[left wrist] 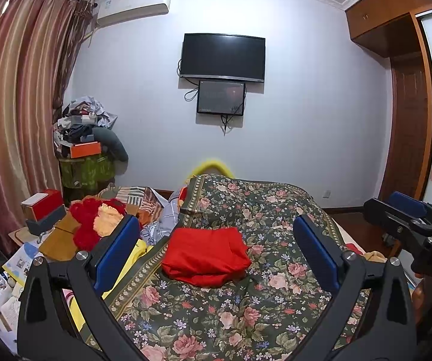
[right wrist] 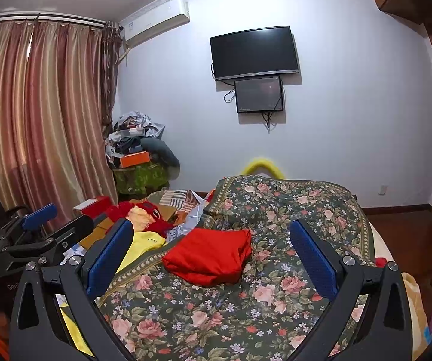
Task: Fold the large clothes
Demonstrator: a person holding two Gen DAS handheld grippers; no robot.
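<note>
Nearest the left wrist camera: left gripper (left wrist: 216, 245), two black arms with blue pads, spread wide apart, nothing between them, raised above the bed. Same for the right gripper (right wrist: 211, 246) in the right wrist view: blue pads far apart, pinching nothing. Also in sight at the far right edge of the left view, raised off the bed beside the other one.

Under both: dark green bed cover with pink roses and a patterned border (left wrist: 264, 300), spread over the bed.

In the middle of that cover, a bright red cloth folded into a flat bundle (left wrist: 205, 260), lying still, touched by neither gripper. In the right wrist view, the same red bundle (right wrist: 209, 255) between the two blue pads but farther away.

To the left, just beside the cover's edge, a yellow cloth (right wrist: 143, 243). Farther left, a fluffy red and orange soft toy (left wrist: 97, 221) and a red and white box (left wrist: 43, 204).

Far away on the pale wall, a black flat television (left wrist: 222, 57) with a smaller dark screen (left wrist: 221, 97) just below. At the far left, long striped pinkish curtains (right wrist: 35, 114) and a messy pile of things (left wrist: 85, 132) in the corner.
</note>
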